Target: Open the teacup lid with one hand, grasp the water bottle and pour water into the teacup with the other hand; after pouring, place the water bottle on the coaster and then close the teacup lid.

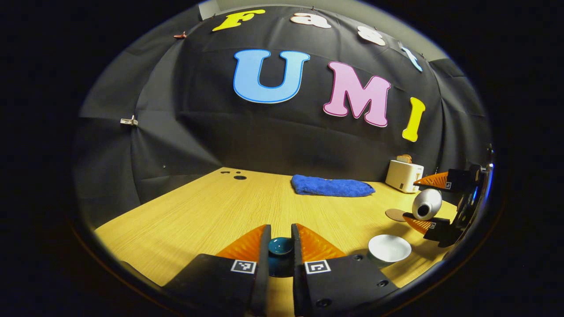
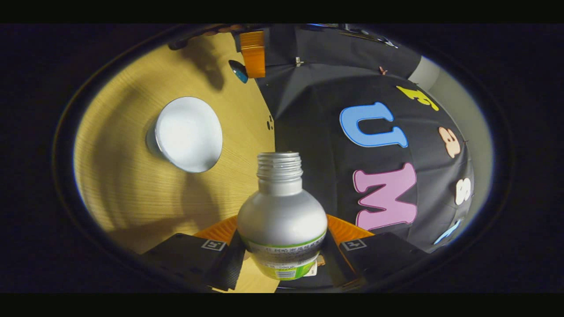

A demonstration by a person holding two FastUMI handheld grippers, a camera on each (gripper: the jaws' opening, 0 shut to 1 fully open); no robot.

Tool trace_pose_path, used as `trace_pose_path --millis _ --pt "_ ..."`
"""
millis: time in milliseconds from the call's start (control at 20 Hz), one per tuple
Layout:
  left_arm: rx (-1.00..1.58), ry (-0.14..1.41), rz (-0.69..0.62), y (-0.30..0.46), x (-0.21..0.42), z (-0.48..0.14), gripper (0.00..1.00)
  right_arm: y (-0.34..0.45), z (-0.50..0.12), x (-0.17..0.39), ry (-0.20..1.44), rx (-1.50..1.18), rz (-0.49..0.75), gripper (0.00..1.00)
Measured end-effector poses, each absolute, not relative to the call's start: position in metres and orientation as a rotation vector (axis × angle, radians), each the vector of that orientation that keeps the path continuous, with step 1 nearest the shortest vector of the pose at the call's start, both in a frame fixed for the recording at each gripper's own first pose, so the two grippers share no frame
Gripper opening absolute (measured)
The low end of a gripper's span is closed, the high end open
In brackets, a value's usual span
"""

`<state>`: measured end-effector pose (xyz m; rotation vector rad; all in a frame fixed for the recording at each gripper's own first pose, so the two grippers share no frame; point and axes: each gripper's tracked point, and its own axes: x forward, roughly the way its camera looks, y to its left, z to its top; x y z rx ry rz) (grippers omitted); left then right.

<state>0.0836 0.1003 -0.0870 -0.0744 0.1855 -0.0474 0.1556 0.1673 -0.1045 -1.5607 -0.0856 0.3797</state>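
Observation:
My left gripper [image 1: 281,226] is shut on the teal teacup lid [image 1: 280,246], holding it just above the table. The open teacup [image 1: 389,248], white inside, stands to its right on the table; in the right gripper view the teacup [image 2: 188,134] lies ahead and to the left. My right gripper [image 2: 282,222] is shut on the silver water bottle [image 2: 282,207], which has no cap. In the left gripper view the right gripper [image 1: 429,201] holds the bottle [image 1: 426,204] tipped on its side, up behind the cup. I see no water stream. The brown coaster [image 1: 395,215] lies beyond the cup.
A folded blue towel [image 1: 330,186] lies at the back of the wooden table [image 1: 198,211]. A white toaster [image 1: 403,175] stands at the back right. In the right gripper view the left gripper's orange finger [image 2: 252,53] and the lid [image 2: 238,70] show beyond the cup.

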Motion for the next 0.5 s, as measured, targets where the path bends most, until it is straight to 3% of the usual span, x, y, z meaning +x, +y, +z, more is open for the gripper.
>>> trace_pose_path --millis 500 --pt "-0.007 0.182 -0.085 0.098 0.085 -0.076 0.26 0.189 -0.106 0.156 -0.212 -1.765 0.380 0.79"
